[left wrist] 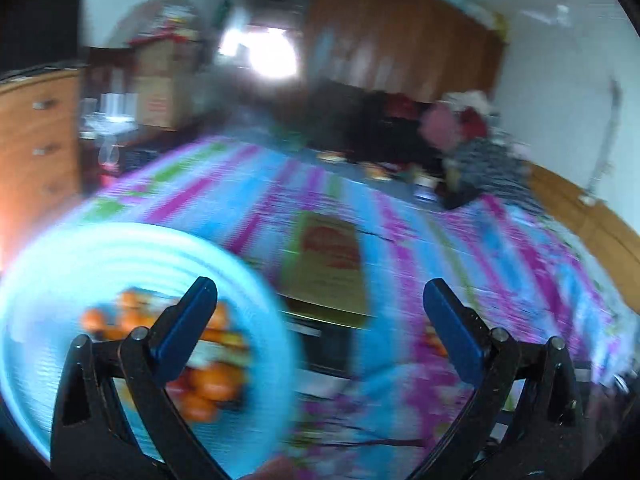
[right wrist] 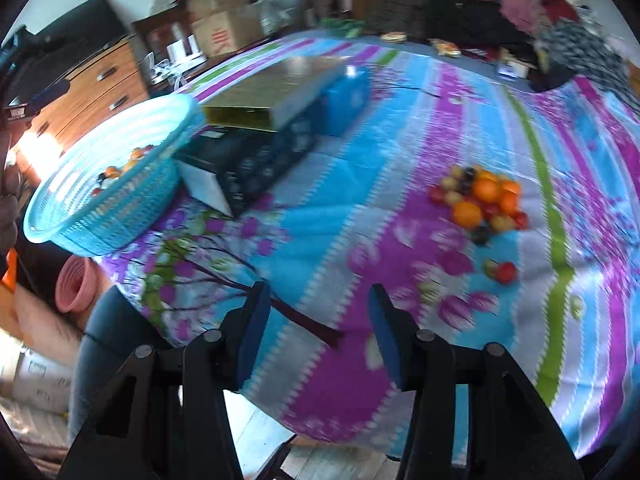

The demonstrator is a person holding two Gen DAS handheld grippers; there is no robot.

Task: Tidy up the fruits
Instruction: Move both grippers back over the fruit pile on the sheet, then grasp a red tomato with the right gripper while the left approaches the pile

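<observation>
A light blue plastic basket (left wrist: 72,272) holds several oranges (left wrist: 208,388) in the blurred left wrist view. My left gripper (left wrist: 320,308) is open and empty, its left finger over the basket. In the right wrist view the basket (right wrist: 100,204) stands at the bed's left edge. A pile of small fruits (right wrist: 480,200), oranges, red, yellow and dark ones, lies on the bedspread at right, with two loose fruits (right wrist: 500,270) nearer. My right gripper (right wrist: 316,320) is open and empty, above the bed's near edge, well short of the pile.
A stack of boxes with a gold-topped one (right wrist: 272,92) and a blue box (right wrist: 344,96) sits next to the basket. Clothes (right wrist: 560,20) are piled at the bed's far end. A wooden dresser (right wrist: 92,84) stands left. A pink roll (right wrist: 74,284) lies below the bed edge.
</observation>
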